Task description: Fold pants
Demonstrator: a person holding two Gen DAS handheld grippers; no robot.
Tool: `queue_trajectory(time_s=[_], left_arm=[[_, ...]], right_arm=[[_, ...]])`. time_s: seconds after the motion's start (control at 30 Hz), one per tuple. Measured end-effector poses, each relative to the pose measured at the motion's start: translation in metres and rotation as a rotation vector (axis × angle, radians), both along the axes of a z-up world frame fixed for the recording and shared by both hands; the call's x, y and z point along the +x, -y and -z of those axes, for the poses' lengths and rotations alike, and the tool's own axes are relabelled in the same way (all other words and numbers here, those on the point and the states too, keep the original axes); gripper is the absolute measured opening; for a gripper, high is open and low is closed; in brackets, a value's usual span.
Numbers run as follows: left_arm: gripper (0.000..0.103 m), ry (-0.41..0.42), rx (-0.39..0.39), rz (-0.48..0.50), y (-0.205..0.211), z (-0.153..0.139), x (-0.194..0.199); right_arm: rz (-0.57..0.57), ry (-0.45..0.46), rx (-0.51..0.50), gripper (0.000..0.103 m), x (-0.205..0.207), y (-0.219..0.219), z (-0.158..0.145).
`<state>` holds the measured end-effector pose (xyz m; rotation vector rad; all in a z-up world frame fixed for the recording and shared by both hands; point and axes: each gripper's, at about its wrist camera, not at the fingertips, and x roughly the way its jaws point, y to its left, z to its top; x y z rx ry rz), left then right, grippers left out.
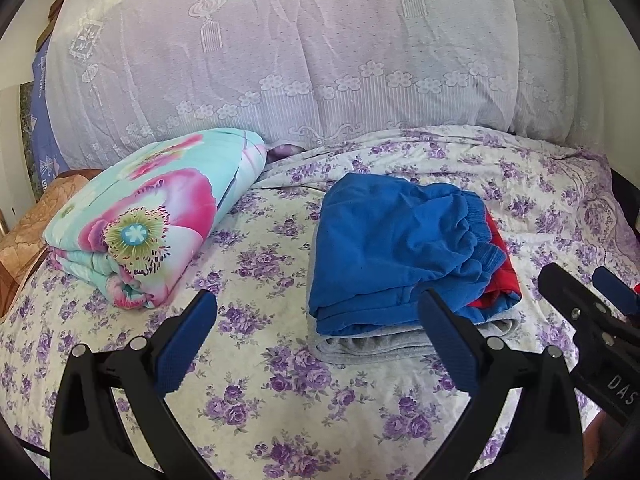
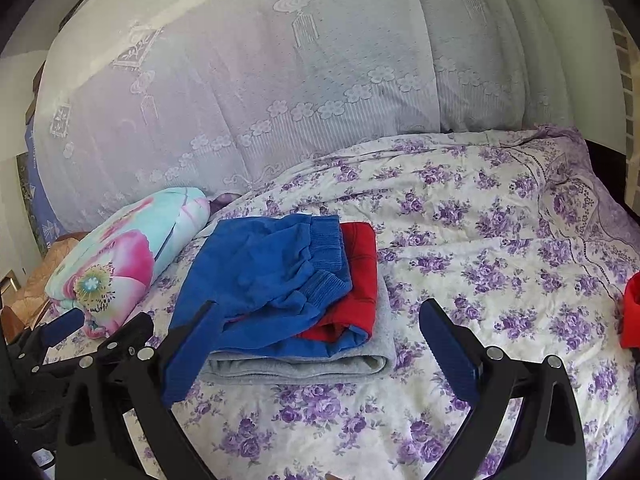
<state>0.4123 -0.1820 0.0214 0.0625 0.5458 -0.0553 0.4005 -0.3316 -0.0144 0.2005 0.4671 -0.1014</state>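
Note:
Folded blue pants [image 1: 392,244] [image 2: 260,280] lie on top of a stack on the bed, over a red garment [image 1: 500,272] [image 2: 360,276] and a folded grey one [image 1: 372,344] [image 2: 304,364]. My left gripper [image 1: 320,340] hovers open just in front of the stack, its right finger overlapping the stack's near edge in the view. My right gripper [image 2: 320,352] is also open, its left finger in front of the pants' near left corner. Nothing is held between either pair of fingers. The right gripper's body [image 1: 588,320] shows at the left wrist view's right edge.
A floral purple bedsheet [image 1: 280,380] [image 2: 480,280] covers the bed. A rolled flowered quilt [image 1: 156,216] [image 2: 124,256] lies left of the stack. A big pile under lace cloth [image 1: 300,48] [image 2: 260,80] fills the back. Something red [image 2: 632,312] sits at the far right edge.

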Motion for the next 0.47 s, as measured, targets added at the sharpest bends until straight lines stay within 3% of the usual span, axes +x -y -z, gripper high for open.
queue_trajectory(time_s=[0.2, 0.47], left_arm=[[0.098, 0.017, 0.017, -0.007, 0.0021, -0.0009, -0.0028], [0.098, -0.026, 0.009, -0.002, 0.002, 0.0018, 0.0028]], right_arm=[[-0.002, 0.0, -0.001, 0.099, 0.0, 0.0, 0.0], [-0.001, 0.0, 0.002, 0.099, -0.0002, -0.0001, 0.0001]])
